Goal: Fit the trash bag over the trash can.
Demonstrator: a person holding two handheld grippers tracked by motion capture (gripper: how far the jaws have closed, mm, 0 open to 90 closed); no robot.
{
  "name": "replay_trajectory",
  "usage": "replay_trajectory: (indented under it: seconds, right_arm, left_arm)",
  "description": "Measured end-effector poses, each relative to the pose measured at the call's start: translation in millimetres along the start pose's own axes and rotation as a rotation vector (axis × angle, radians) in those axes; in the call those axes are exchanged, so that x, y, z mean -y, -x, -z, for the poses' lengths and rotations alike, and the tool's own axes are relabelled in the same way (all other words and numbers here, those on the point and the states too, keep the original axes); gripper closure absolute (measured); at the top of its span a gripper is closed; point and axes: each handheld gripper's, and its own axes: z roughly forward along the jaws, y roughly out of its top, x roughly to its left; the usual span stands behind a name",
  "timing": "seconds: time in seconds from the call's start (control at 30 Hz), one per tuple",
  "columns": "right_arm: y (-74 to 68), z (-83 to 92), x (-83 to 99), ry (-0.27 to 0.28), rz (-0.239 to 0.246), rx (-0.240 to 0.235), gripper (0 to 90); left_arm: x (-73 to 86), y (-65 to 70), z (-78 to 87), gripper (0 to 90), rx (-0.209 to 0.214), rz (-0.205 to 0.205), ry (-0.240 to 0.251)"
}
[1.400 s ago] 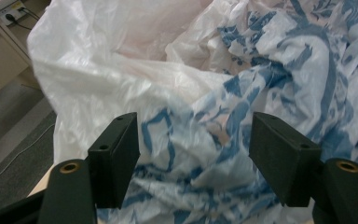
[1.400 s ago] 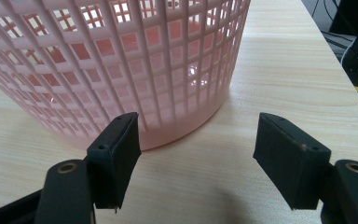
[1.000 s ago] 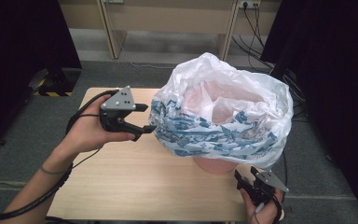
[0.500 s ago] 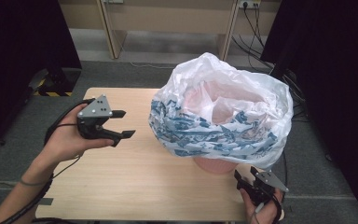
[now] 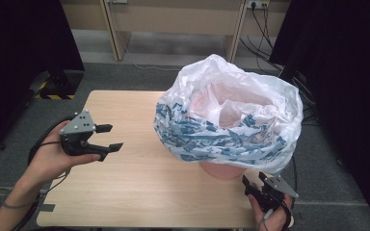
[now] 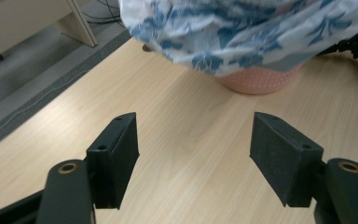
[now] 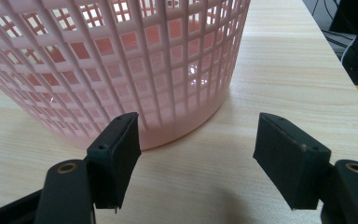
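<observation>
My left hand-held gripper [image 5: 110, 137] hangs open and empty, well left of the bag [image 5: 226, 125] lining the pink basket [image 7: 116, 65] at the bench's [image 5: 139, 192] right. My right hand-held gripper [image 5: 253, 185] gapes beside the base; a careless tug might tip it or pull the liner loose.

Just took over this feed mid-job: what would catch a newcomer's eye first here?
The big white plastic bag with blue print billows over a pink lattice basket on the right half of the wooden table. The left gripper hangs open over the table's left edge, apart from the bag. The right gripper sits open at the near right corner, by the basket's base.
</observation>
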Motion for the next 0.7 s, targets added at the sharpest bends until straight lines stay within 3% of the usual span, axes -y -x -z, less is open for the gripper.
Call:
replay_trajectory:
  seconds: [0.17, 0.37, 0.5, 0.57, 0.7]
  right_arm:
    - [0.0, 0.2, 0.1, 0.003, 0.005, 0.000, 31.4]
    - [-0.3, 0.1, 0.0, 0.002, 0.008, 0.001, 31.4]
    - [-0.4, 0.1, 0.1, 0.003, 0.013, 0.001, 31.4]
    - [-0.6, 0.0, 0.1, 0.002, 0.014, 0.004, 31.4]
    - [-0.6, 0.1, 0.1, 0.003, 0.015, 0.004, 31.4]
  left_arm:
    - [23.6, 0.8, -3.9, 32.4, -0.023, 0.038, -0.007]
    - [59.5, -1.5, -11.2, 32.4, -0.033, 0.114, -0.007]
    - [86.2, -5.3, -17.2, 32.4, -0.085, 0.153, 0.008]
    - [104.8, -8.3, -22.3, 32.4, -0.096, 0.199, 0.038]
    - [125.2, -11.4, -30.7, 32.4, -0.129, 0.228, 0.056]
